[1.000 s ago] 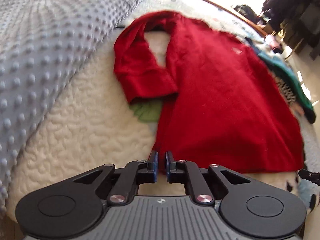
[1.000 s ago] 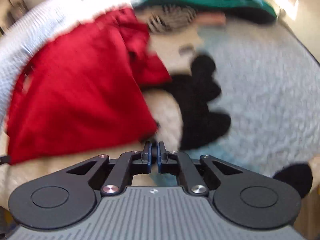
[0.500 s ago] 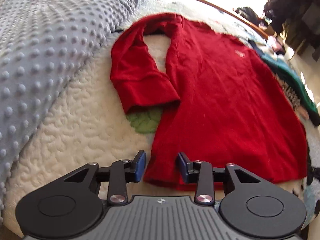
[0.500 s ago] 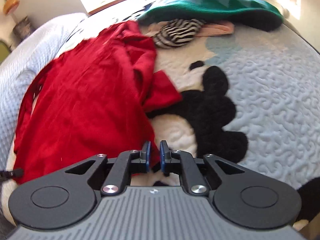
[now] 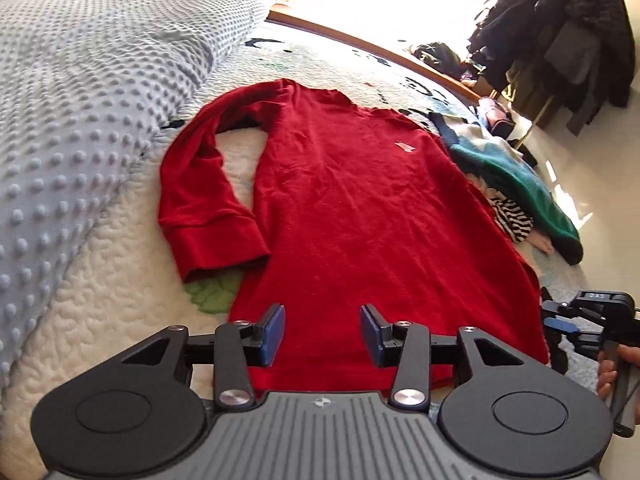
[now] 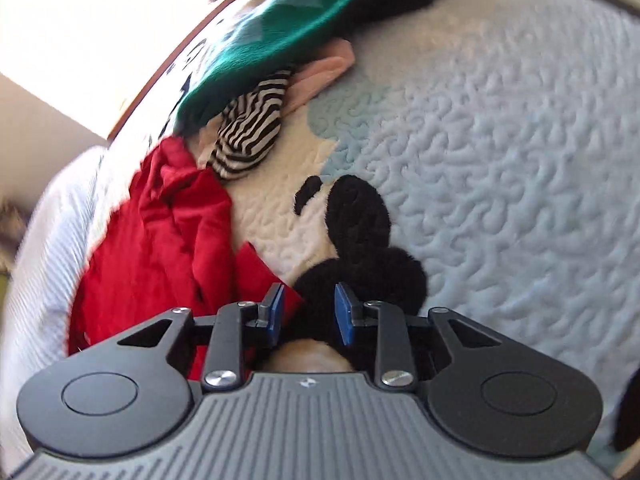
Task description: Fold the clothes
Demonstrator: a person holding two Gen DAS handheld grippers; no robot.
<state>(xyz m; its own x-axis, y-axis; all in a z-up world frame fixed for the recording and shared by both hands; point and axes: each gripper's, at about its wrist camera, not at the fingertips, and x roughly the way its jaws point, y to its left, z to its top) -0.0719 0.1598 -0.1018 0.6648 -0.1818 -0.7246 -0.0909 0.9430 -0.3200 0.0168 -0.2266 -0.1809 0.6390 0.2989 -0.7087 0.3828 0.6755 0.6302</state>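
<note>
Left wrist view: the red sweater point(image 5: 360, 208) lies flat on the quilted bed point(image 5: 100, 300), its left sleeve folded back beside the body, its near hem partly hidden behind the left gripper point(image 5: 322, 334). That gripper tilts down over the hem, jaws opening, pads clear of the cloth. At the right edge the right gripper point(image 5: 560, 322) is cut off, a hand point(image 5: 616, 368) barely showing. In the blurred right wrist view its jaws are opening, nothing gripped, over the sweater's bunched right sleeve point(image 6: 172, 240) and a black patch point(image 6: 360, 248).
</note>
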